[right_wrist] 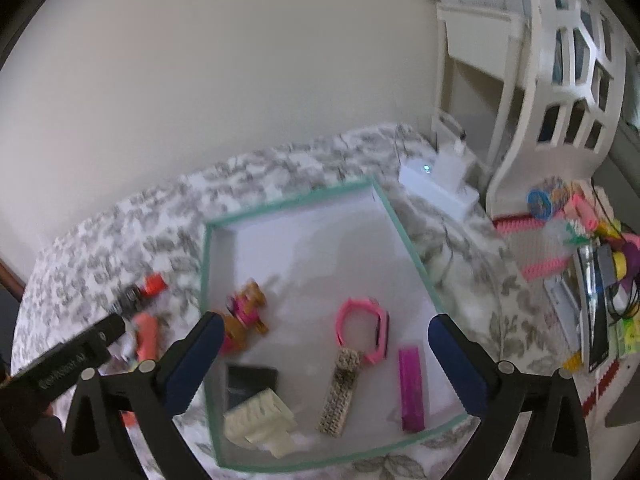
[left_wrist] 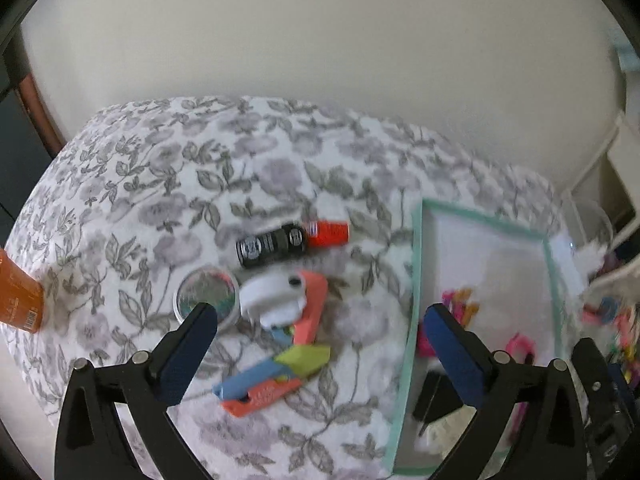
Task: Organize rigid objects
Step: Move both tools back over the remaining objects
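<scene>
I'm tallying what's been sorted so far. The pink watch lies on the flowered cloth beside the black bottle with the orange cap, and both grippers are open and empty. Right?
Not quite. The pink watch lies inside the green-rimmed tray, as the right wrist view shows. The black bottle with the orange cap is on the flowered cloth. The left gripper and right gripper are both open and empty.
</scene>
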The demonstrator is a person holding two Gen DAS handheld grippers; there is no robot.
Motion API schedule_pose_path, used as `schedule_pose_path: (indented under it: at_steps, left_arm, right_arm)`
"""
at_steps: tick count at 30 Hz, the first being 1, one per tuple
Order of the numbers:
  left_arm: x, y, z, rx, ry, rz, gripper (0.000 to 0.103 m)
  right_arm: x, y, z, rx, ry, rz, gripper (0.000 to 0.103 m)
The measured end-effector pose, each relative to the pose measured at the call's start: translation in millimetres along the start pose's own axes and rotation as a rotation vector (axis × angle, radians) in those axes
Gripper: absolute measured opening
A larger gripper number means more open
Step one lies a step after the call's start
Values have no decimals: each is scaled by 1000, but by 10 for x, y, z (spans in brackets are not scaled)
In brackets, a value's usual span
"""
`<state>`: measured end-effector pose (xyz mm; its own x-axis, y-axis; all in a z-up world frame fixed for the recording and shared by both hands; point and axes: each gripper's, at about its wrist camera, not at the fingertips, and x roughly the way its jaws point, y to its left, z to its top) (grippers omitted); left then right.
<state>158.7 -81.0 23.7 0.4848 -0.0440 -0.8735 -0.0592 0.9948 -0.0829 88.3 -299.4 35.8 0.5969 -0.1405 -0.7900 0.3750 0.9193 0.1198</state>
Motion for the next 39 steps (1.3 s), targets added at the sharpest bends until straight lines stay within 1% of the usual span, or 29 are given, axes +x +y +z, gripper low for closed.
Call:
schedule_pose_path:
  at_steps: [2,3,5,6,7,9,13,16,18,21,22,24,27,28,31,36,39]
  left_arm:
    - [-26,85,136,-50,-6,-29,103]
    - [-52,141,214,-75,-27,-38,103]
    - [-83,214,285,-95,-75,-32,103]
    - [-95,270,311,-96,-113,-23,103]
    - [-82,308,331,-91,-124,-9,103]
    - [-13,438,391,-72,-110,18,103]
    - [52,806,490,-76,-94,50,103]
    - [20,1127,542,-102,-97,114,103]
    - [-5,1282,564,-124,-101,147,103]
    - [10,1448,547,-146,-90,181,103]
    - [35,1488,529,-156,-78,187,103]
    - [120,1539,493,-172,-37,182,103]
    - [209,1528,448,-171,3,170,103]
    - [248,1491,422,-163,13,172,103]
    - [362,1414,362,-133,53,166,103]
    - [506,1413,265,-152,102,163,103]
    - [556,1439,238,-167,121,158,103]
  right_arm:
    - [-78,53,130,7,-38,6,103]
    - [-101,78,177,10,-52,6,103]
    - [-153,155,293,11,-99,10,103]
    - [-164,194,335,9,-119,5,103]
    - [-160,243,383,4,-135,-5,103]
    - [-110,354,466,-12,-133,-18,103]
    - [47,658,530,-8,-116,25,103]
    - [183,930,512,-17,-78,81,103]
    - [236,1091,463,-33,-59,101,103]
    - [337,1387,340,-100,-17,146,103]
    - [354,1462,280,-127,-7,147,103]
    - [404,1569,179,-175,19,144,103]
    - [557,1703,-26,-230,114,167,103]
    - [588,1720,-67,-238,138,179,103]
    - [728,1799,-258,-272,218,177,103]
    - [900,1807,-513,-279,313,177,103]
    - [985,1809,-603,-263,359,210,103]
